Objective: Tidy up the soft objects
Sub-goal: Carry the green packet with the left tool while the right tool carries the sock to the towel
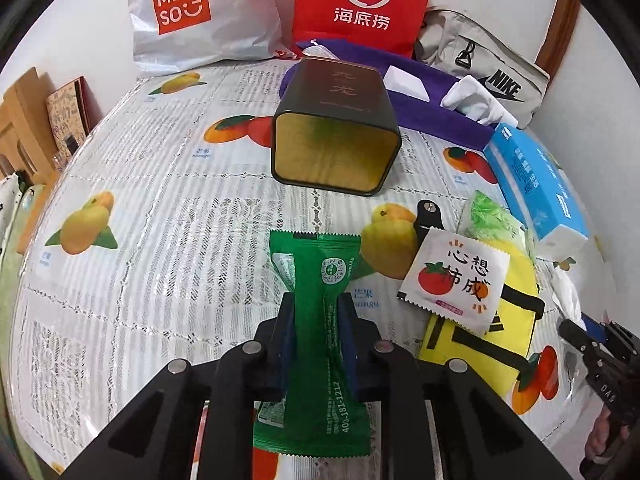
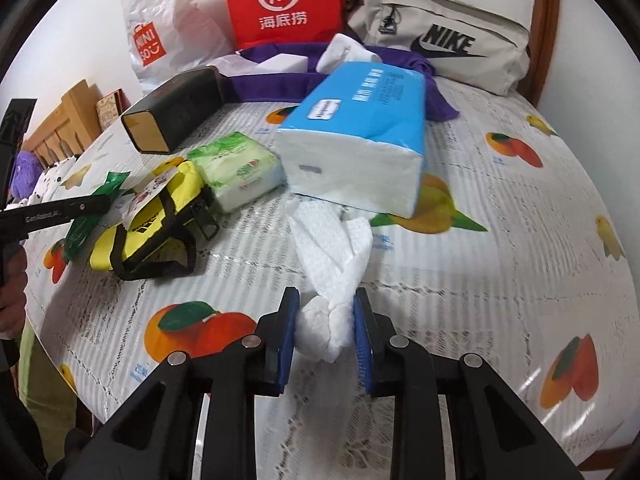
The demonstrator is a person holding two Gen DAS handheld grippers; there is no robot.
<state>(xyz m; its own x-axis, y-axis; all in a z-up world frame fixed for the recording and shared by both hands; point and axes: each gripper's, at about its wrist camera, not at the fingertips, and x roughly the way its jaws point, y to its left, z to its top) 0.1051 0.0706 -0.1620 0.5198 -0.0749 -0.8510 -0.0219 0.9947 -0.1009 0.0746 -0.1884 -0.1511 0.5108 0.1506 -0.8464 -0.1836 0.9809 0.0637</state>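
**Both grippers closed on soft items above the fruit-print table**

Left gripper point(image 1: 316, 312): jaws narrow, pads pressing both sides of a green sachet point(image 1: 316, 320). The sachet stands lengthwise between the fingers, its serrated top edge pointing towards the dark tin point(image 1: 336, 128), which lies on its side with its open mouth facing the camera.

Right gripper point(image 2: 326, 320): jaws narrow, blue pads clamped on the crumpled lower end of a white tissue point(image 2: 332, 256). The tissue's loose upper end spreads out towards the blue tissue pack point(image 2: 360, 132), which lies flat on the table just beyond it.

Other items on the table point(image 2: 500, 264), which has a clear cover over a fruit-print cloth:
- A yellow pouch point(image 2: 148, 224) with black straps lies left of the tissue pack; a white sachet point(image 1: 456, 276) with a tomato print rests on top of it
- A small green-and-white tissue packet point(image 2: 236, 168) lies between the pouch and the blue pack, touching the pouch
- A purple cloth point(image 1: 432, 108) lies behind the tin, with a white glove point(image 1: 476, 100) on it

Against the rear wall: a white shopping bag point(image 1: 200, 16), a red paper bag point(image 1: 360, 0) and a beige sports bag point(image 2: 440, 36)
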